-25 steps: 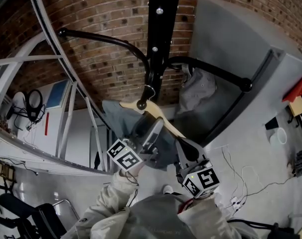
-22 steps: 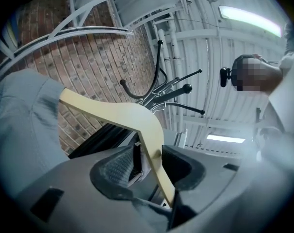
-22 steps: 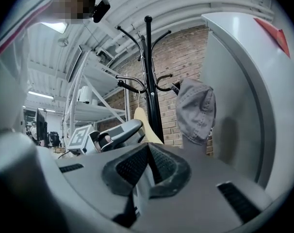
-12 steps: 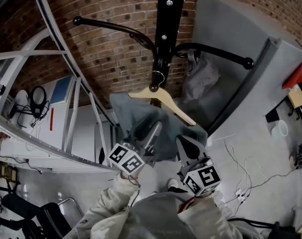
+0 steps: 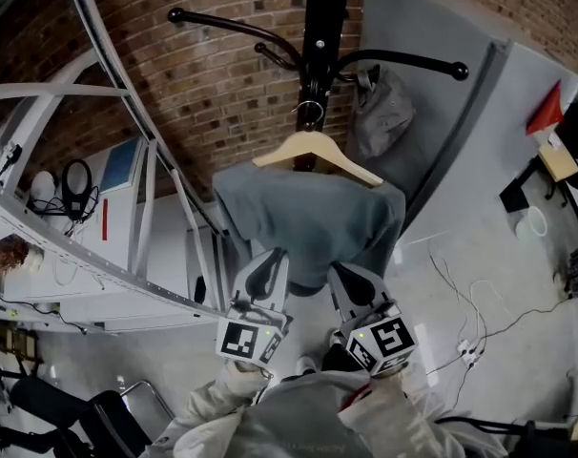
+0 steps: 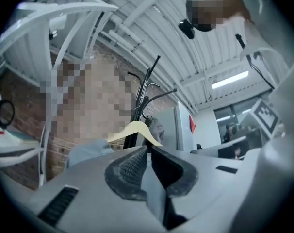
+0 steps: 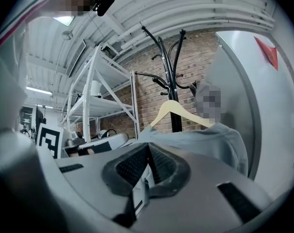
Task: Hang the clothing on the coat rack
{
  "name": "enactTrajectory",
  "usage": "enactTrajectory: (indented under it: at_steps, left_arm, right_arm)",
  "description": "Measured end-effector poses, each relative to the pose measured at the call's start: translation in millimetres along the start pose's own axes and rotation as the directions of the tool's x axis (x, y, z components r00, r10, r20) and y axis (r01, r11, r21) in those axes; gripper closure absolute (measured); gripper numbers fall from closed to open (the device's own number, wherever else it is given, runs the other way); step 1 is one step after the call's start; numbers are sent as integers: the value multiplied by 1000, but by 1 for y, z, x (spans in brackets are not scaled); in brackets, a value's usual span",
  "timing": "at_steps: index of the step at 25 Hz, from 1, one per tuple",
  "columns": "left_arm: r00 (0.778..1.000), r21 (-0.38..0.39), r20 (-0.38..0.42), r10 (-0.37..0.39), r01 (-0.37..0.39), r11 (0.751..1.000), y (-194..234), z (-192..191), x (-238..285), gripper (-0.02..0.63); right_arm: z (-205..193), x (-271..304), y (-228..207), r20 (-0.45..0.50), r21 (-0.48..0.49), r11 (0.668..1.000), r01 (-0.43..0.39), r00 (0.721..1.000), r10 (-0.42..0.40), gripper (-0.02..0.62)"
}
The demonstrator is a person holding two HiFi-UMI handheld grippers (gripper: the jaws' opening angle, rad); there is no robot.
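Clothing: grey shirt (image 5: 313, 219) on wooden hanger (image 5: 316, 151), hung on coat rack (image 5: 319, 36), just ahead of both hand-held grippers, ungripped.
Left hand-held gripper (image 5: 267, 259): jaws just closed together, empty.
Right hand-held gripper (image 5: 350, 275): jaws together, empty.
Sides: shelving frame (image 5: 146, 189) left, grey panel (image 5: 442, 151) right.

Even indoor light, fisheye warping, dark vignetted corners

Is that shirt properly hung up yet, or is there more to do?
It looks done: the grey garment sits on the wooden hanger, whose hook is on the coat rack. Nothing is in hand: the left gripper, its jaws having just been closing on nothing, and the right gripper are empty. Nothing seems left.
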State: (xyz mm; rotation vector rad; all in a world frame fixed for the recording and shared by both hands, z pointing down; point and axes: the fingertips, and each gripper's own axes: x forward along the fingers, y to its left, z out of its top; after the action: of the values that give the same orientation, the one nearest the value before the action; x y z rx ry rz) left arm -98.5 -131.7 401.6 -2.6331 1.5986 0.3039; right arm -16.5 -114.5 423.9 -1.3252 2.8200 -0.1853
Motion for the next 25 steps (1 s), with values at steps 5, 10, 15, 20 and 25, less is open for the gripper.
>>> enactTrajectory:
  at_steps: [5,10,15,20,25]
  left_arm:
    - [998,85,-27,59,-56,995,-10,-5,-26,587]
    - [985,116,-94,143,-132,984,-8,-25,-39,597]
    - [982,125,-106,155,-141,982,-23,-34,-41,597]
    - [981,122,-114,155,-141,983,-34,-34,-31,597]
    - [979,140,-116,167,-151,979,-44,-36,-19,597]
  right_arm:
    - [-6,-9,11,-9,3,1000,0,1000,0,571]
    - [-7,-16,16,-31,-2,1000,-16,999,16,571]
    - [-13,-25,10,-28,-8,1000,-25,999,25,571]
    - [-9,-30,-3,-18,-15,999,-44,999,44,571]
    - [-5,-36,-18,-4,-13,998,-63,998,63,571]
